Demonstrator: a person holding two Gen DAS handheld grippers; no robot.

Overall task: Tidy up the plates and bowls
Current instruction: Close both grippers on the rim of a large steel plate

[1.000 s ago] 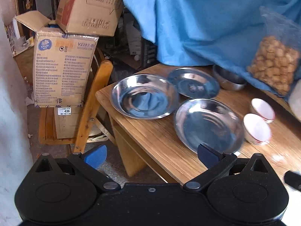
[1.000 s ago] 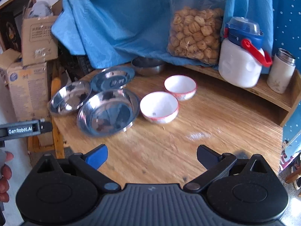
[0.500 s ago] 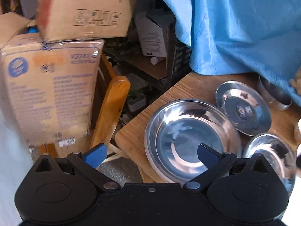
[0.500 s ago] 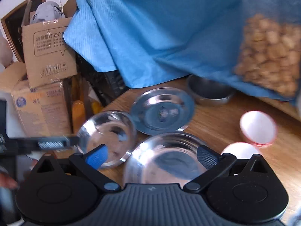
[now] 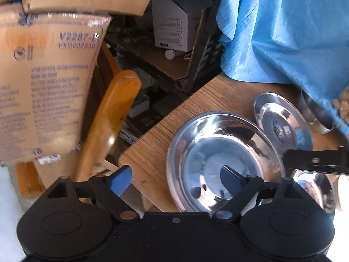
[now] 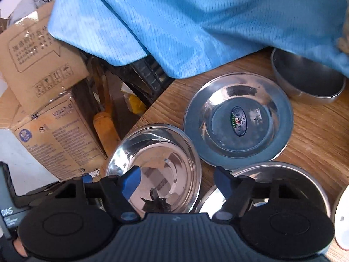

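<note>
A deep steel plate (image 5: pixel 222 163) sits at the table's left corner; it also shows in the right wrist view (image 6: pixel 161 166). A flat steel plate with a sticker (image 6: pixel 238 120) lies behind it, also in the left wrist view (image 5: pixel 281 122). A third steel plate (image 6: pixel 281 179) lies to the right, partly hidden. A steel bowl (image 6: pixel 309 83) stands at the back under the blue cloth. My left gripper (image 5: pixel 174 179) is open, its fingers straddling the deep plate's left rim. My right gripper (image 6: pixel 176 181) is open, above the deep plate's right rim.
A blue cloth (image 6: pixel 196 21) hangs over the back of the wooden table (image 6: pixel 316 135). Cardboard boxes (image 5: pixel 43 76) and a wooden chair back (image 5: pixel 109 122) stand left of the table's edge. A white bowl's rim (image 6: pixel 342 216) shows at far right.
Both grippers have moved forward and left, closing in on the deep steel plate at the table corner. The white bowls and snack bag have slid out of view.
</note>
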